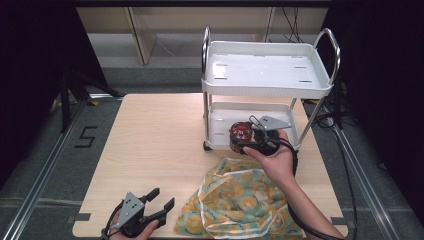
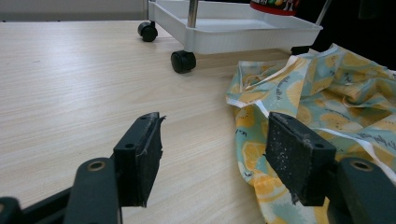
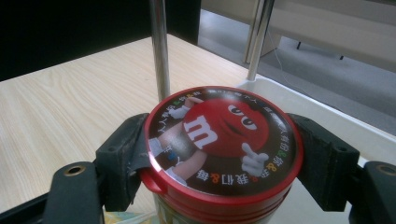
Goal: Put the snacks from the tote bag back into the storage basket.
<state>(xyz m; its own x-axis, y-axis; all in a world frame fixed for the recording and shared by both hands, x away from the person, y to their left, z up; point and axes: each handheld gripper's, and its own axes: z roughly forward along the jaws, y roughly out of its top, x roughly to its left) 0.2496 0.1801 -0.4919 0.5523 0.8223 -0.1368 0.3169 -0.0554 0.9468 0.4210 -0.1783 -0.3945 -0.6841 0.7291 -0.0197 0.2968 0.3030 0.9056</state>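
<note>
The left gripper (image 1: 159, 199) sits low at the near edge, held in the person's left hand (image 1: 140, 231). Its jaws stand wide apart with nothing between them, pointing forward and to the right. The right gripper (image 1: 243, 137) is reached farther forward, with the right forearm (image 1: 305, 205) stretched out from the lower right. The right hand (image 1: 275, 157) cups it from below, and its jaws are clamped on both sides of a round object.
</note>
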